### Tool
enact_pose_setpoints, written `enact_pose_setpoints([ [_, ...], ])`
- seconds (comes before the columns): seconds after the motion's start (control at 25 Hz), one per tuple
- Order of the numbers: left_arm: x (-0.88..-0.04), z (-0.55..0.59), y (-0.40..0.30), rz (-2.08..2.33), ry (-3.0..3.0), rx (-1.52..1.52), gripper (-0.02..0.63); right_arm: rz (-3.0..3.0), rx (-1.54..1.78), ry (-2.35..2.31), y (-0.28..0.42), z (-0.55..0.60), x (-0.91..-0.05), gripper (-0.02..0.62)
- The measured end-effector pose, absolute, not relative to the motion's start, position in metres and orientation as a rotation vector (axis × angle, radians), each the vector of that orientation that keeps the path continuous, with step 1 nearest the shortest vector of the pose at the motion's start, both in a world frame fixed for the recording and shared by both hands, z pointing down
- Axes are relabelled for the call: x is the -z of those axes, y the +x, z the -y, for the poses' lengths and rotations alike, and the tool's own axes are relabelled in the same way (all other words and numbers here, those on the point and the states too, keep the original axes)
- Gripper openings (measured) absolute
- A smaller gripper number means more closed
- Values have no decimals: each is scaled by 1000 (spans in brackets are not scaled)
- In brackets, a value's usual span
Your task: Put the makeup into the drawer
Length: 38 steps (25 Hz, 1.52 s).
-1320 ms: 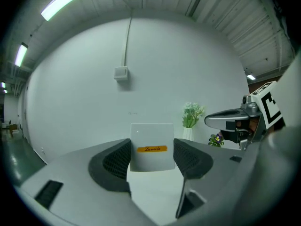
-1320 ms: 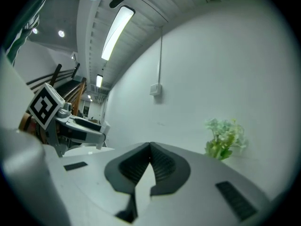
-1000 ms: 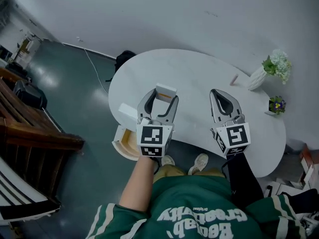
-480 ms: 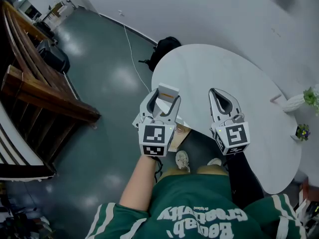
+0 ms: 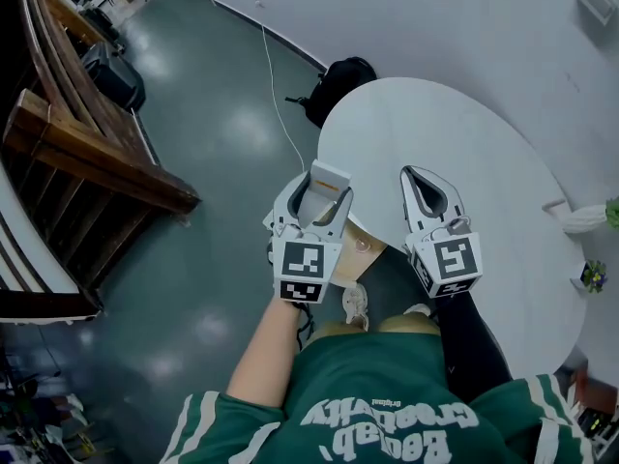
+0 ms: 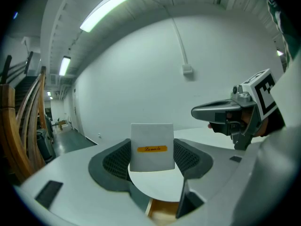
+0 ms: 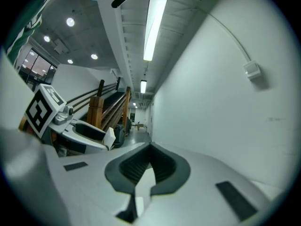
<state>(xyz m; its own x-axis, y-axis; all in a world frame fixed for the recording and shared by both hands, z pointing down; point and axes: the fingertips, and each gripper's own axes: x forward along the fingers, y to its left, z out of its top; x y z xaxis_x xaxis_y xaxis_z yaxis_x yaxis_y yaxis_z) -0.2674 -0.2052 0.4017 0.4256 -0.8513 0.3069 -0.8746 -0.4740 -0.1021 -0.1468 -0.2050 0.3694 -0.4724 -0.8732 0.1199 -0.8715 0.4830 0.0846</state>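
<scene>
L gripper (image 5: 316, 197) has the makeup box (image 6: 151, 147) clamped btwn its pads. It's a small white box w/ an orange label strip facing my cam, held upright. So the makeup's up in the air, not in the drawer yet.

Drawer (image 5: 355, 248) pokes out from under the near edge of the white table (image 5: 455, 133), pale wood inside showing. In head view it sits just under the L gripper's body, btwn the two tools. L gripper view gives me a sliver of that wood right below the box.

R gripper (image 5: 427, 188) is beside the L one, over the tabletop, jaws pressed together, nothing in them. Both tools point away from the wearer's body.

Black bag (image 5: 343, 78) on the floor past the table's far edge, wooden stair rail (image 5: 97, 158) off to the left. One shoe (image 5: 355, 304) shows below the drawer.
</scene>
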Motion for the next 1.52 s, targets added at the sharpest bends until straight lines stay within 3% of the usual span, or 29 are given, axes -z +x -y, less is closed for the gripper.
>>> enact_pose_setpoints([
  [0.72, -611, 150, -252, 957, 2570, -1313, 282, 2420, -124, 1576, -113, 206, -421, 5],
  [1.52, -763, 117, -217, 339, 2458, -1764, 282, 2215, -251, 1733, -24, 161, -463, 5],
])
